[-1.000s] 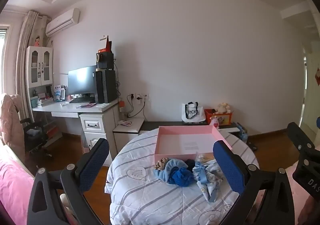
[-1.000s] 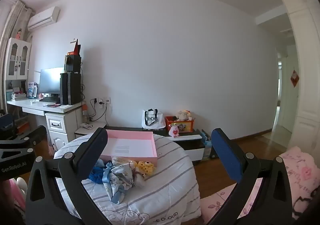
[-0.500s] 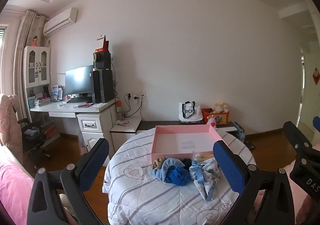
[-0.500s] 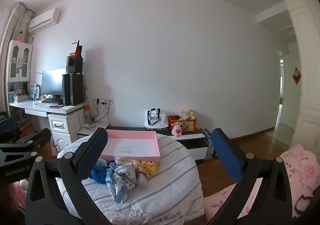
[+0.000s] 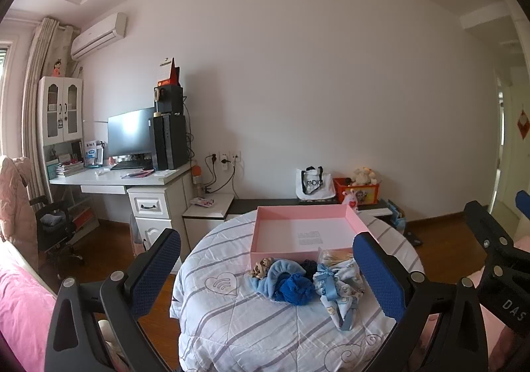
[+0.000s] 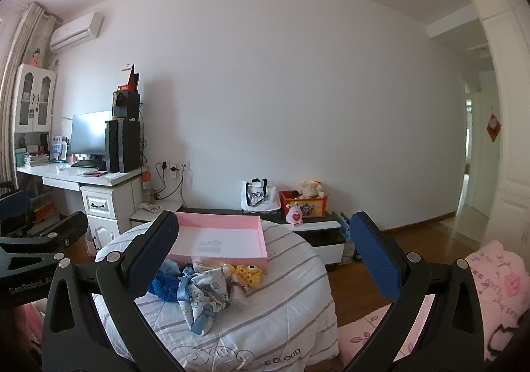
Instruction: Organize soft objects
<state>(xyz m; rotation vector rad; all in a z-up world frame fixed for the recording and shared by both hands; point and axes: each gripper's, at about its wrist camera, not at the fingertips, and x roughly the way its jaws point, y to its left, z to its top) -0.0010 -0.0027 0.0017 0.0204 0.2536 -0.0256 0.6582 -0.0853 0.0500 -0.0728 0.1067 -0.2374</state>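
Note:
A pile of soft things lies on a round table with a striped white cover (image 5: 251,322), in front of an empty pink box (image 5: 308,234). In the left wrist view I see a light blue cloth (image 5: 276,274), a dark blue fuzzy piece (image 5: 294,287), a printed baby garment with a blue ribbon (image 5: 339,282) and a beige scrunchie (image 5: 261,266). The right wrist view shows the pink box (image 6: 222,239), the garment (image 6: 205,292) and a yellow knitted piece (image 6: 248,272). My left gripper (image 5: 265,276) and right gripper (image 6: 263,259) are open, empty, above and short of the pile.
A white desk (image 5: 132,180) with monitor and computer tower stands at the left wall. A low dark cabinet (image 6: 298,223) behind the table holds a white bag and a toy box. Pink bedding (image 6: 490,289) lies at the right, wooden floor around the table.
Both views have shifted slightly; the table and the pile sit a little higher and nearer in the frames. Both grippers stay open and empty.

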